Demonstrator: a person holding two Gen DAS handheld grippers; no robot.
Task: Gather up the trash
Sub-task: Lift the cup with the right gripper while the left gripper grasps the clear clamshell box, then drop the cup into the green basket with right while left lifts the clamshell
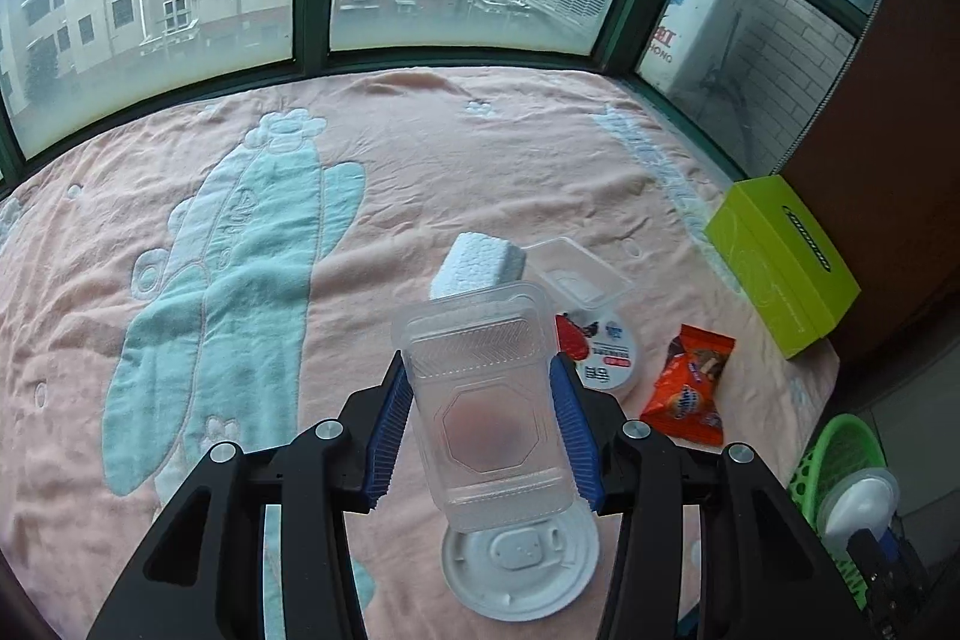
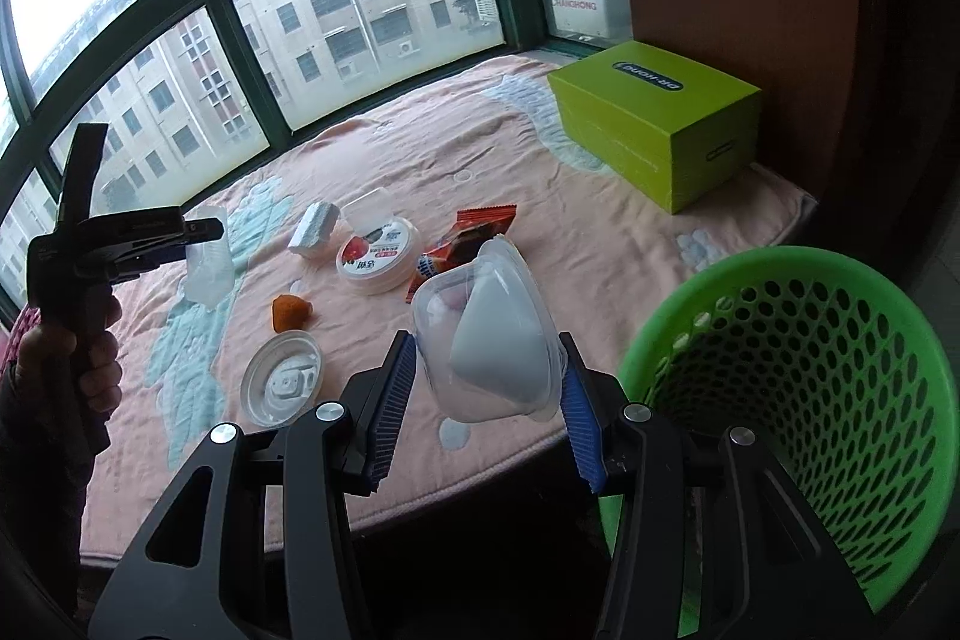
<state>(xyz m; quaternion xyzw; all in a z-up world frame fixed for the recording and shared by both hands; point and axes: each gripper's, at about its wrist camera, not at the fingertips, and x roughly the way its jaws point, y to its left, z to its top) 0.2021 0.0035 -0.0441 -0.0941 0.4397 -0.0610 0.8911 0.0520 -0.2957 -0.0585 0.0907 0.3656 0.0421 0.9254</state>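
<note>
A person is clearing litter from a pink blanket (image 1: 420, 148) spread below a bay window, working with a handheld gripper in each hand. In the left wrist view, the left gripper (image 1: 480, 388) is clamping a clear plastic tray (image 1: 486, 394) between its blue pads, low in the centre of the frame, and is holding it above a white round lid (image 1: 521, 574) lying on the blanket. In the right wrist view, the right gripper (image 2: 487, 382) is gripping a clear plastic cup (image 2: 486, 340) with something white inside, at the centre of the frame, just left of the green basket (image 2: 798, 400) filling the lower right; the cup appears to be held there so it can be dropped in, judging by the task. More litter is waiting in the middle of that frame: an orange snack wrapper (image 2: 468, 244), a round yogurt tub (image 2: 378, 259), a foam block (image 2: 312, 226), an open clear box (image 2: 366, 214) and a small orange scrap (image 2: 288, 311). A lime-green carton (image 2: 654, 124) is sitting at the upper right against the wall, apparently not rubbish. The basket is standing off the blanket's edge, within reach of both hands.
</note>
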